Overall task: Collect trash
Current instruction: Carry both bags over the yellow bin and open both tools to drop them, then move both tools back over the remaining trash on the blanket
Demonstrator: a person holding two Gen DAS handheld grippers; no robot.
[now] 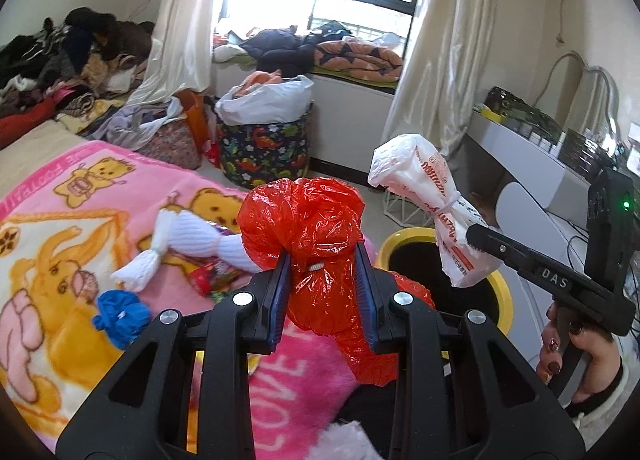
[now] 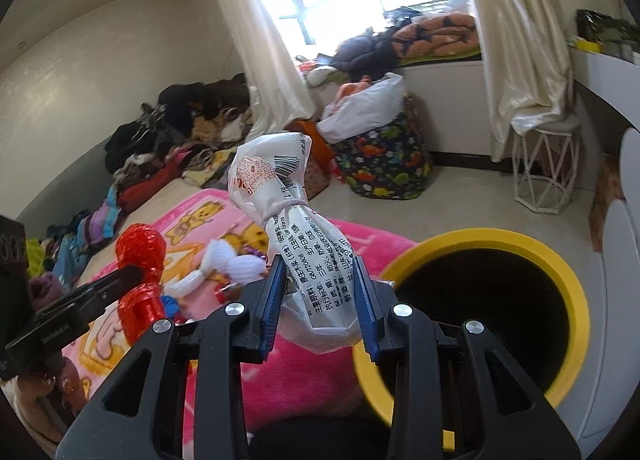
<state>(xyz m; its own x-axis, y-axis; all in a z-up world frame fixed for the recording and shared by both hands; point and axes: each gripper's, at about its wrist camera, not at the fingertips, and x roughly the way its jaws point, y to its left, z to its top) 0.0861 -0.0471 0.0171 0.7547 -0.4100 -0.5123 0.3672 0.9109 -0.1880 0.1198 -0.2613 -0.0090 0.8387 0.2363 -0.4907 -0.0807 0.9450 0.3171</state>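
Note:
My left gripper point(image 1: 323, 260) is shut on a crumpled red plastic bag point(image 1: 304, 220), held over the edge of the pink blanket. In the right wrist view the same red bag point(image 2: 140, 284) shows at the left in the other gripper. My right gripper point(image 2: 320, 272) is shut on a tied white printed plastic bag point(image 2: 280, 196), which stands up between the blue pads. That white bag point(image 1: 424, 196) hangs above the yellow-rimmed bin point(image 2: 560, 272), whose rim point(image 1: 505, 292) shows again at the right. A white knotted wrapper point(image 1: 180, 244), a blue scrap point(image 1: 120, 312) and a small red packet point(image 1: 208, 276) lie on the blanket.
The pink bear-print blanket point(image 1: 60, 260) covers the bed at left, with heaped clothes point(image 1: 60, 72) behind. A dinosaur-print hamper point(image 1: 264, 148) with a white bag stands by the window seat. At the right are a white wire stool point(image 2: 544, 168) and a white desk point(image 1: 520, 156).

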